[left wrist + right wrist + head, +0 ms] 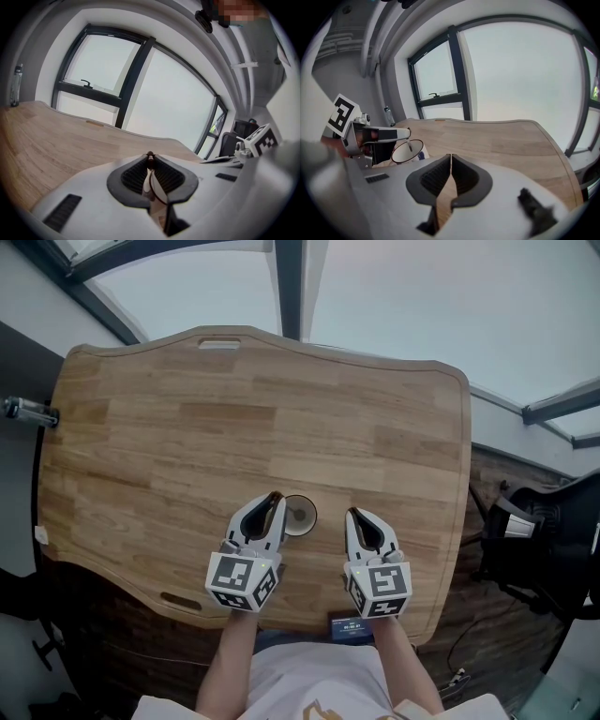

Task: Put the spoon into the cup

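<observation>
A small white cup point(306, 522) stands on the wooden table point(234, 427) near its front edge, between my two grippers. My left gripper point(275, 496) reaches to the cup's left rim and is shut on the thin handle of a spoon point(409, 146), which slants down into the cup point(404, 153). In the left gripper view the handle's dark end shows pinched at the tips of the left gripper point(149, 157). My right gripper point(352, 513) rests to the right of the cup, apart from it. In its own view the right gripper point(451, 155) is shut with nothing between the jaws.
A bottle point(28, 411) sticks out at the table's left edge. A small dark device point(352, 626) lies at the front edge by my body. Black equipment point(539, 540) stands on the floor to the right. Large windows lie beyond the far edge.
</observation>
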{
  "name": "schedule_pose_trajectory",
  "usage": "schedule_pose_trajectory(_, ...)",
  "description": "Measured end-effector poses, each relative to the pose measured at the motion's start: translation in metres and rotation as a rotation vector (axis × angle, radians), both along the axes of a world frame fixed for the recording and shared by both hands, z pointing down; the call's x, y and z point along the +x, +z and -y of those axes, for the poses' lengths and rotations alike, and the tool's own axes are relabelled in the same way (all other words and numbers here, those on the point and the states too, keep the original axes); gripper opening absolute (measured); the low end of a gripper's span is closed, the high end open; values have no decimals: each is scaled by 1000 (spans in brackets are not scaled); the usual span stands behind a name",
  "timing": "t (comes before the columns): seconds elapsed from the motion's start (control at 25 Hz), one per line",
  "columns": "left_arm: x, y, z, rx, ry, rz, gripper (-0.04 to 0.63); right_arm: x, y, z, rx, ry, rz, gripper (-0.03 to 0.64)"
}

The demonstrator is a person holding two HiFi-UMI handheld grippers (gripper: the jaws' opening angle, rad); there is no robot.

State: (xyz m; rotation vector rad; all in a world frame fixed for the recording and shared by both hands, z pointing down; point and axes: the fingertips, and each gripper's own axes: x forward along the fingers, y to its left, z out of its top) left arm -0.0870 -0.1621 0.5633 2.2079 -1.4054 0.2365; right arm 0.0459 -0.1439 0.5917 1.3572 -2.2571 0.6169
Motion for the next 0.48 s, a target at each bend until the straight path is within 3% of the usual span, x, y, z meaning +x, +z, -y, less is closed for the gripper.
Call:
schedule_pose_trajectory(0.28,3,1,2,19,6,11,51,-3,3,0,-13,-6,0,32)
schedule_pose_trajectory(0.48,5,0,3,66,16,93,51,-5,4,2,-11,-15,-5,32)
